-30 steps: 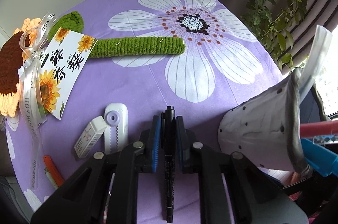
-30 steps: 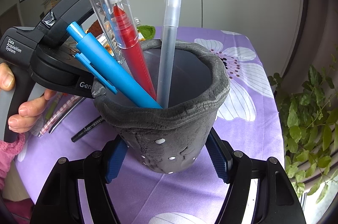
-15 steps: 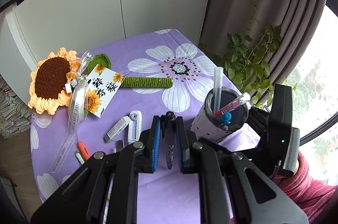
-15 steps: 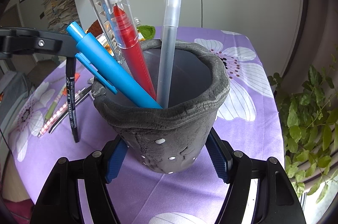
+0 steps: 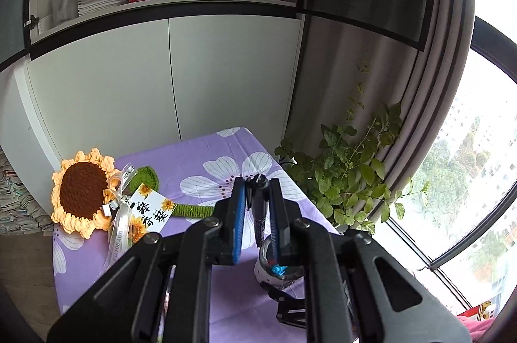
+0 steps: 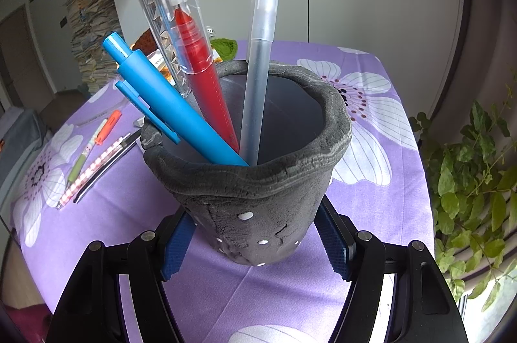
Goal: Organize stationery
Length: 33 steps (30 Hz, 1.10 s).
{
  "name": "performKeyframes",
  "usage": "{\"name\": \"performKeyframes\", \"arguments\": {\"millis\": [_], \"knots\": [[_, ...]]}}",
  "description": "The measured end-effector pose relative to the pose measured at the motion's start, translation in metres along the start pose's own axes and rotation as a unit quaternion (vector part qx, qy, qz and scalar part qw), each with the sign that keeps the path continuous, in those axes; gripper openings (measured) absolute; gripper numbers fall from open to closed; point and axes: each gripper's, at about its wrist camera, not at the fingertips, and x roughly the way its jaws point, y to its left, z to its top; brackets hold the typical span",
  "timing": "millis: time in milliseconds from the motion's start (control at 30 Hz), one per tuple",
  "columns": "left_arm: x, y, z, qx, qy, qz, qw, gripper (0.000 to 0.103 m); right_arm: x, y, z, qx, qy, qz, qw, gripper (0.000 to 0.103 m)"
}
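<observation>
Soft daylight enters from the window (image 5: pixel 478 181) right of the left gripper (image 5: pixel 257 213), overexposed there. Both views are sharp, strongly curved, with dark corners.

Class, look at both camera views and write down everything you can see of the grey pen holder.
The pen holder is a dark grey, rough, clay-like cup with a wavy rolled rim and small holes in its wall. It stands upright on the purple floral tablecloth, clamped between the blue pads of the right gripper. Inside lean a blue pen, a red pen in a clear cap and a frosted pen.
</observation>
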Motion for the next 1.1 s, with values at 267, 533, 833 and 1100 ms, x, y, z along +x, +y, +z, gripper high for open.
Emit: {"name": "performKeyframes", "arguments": {"millis": [267, 533, 833, 1100], "knots": [[0.026, -0.016, -0.014, 0.025, 0.046, -0.010, 0.9986, 0.012, -0.001, -0.001, 0.001, 0.003, 0.000, 0.004, 1.000, 0.072], [0.062, -0.027, -0.043, 0.065, 0.114, -0.002, 0.9913, 0.014, -0.001, -0.001, 0.001, 0.003, 0.000, 0.004, 1.000, 0.072], [0.047, -0.004, -0.042, 0.027, 0.099, 0.012, 0.9946, 0.021, -0.001, -0.002, 0.001, 0.004, 0.000, 0.005, 1.000, 0.072], [0.052, 0.055, -0.066, -0.041, 0.133, 0.077, 0.9873, 0.021, -0.001, -0.003, 0.001, 0.005, 0.000, 0.005, 1.000, 0.072]]}}
